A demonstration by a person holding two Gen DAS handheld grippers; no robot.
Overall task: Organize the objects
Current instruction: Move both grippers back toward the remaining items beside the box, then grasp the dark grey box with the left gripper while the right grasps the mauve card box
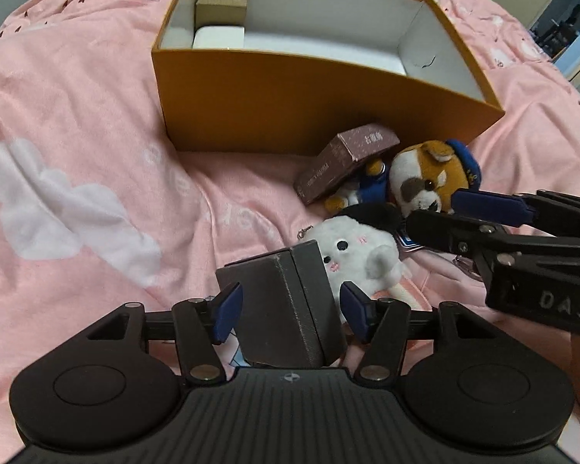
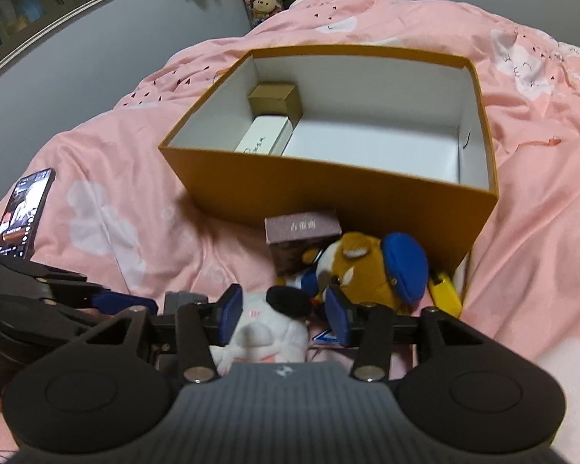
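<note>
Your left gripper [image 1: 290, 315] straddles a dark grey rectangular box [image 1: 286, 309], base hidden, jaws wide, pads apart from it. At its 1 o'clock lies a white plush toy [image 1: 352, 247], partly covered; your right gripper [image 2: 284, 315] hangs half-open around it, contact unclear. At 12 stands an orange cardboard box [image 1: 290, 100].

Pink quilt [image 2: 143, 201] covered bed; grey wall [image 2: 154, 34] stood at 11 o'clock; lit doorway [image 1: 564, 19] at 2 o'clock.

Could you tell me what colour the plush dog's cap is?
Blue cap, clearest in the right wrist view.
</note>
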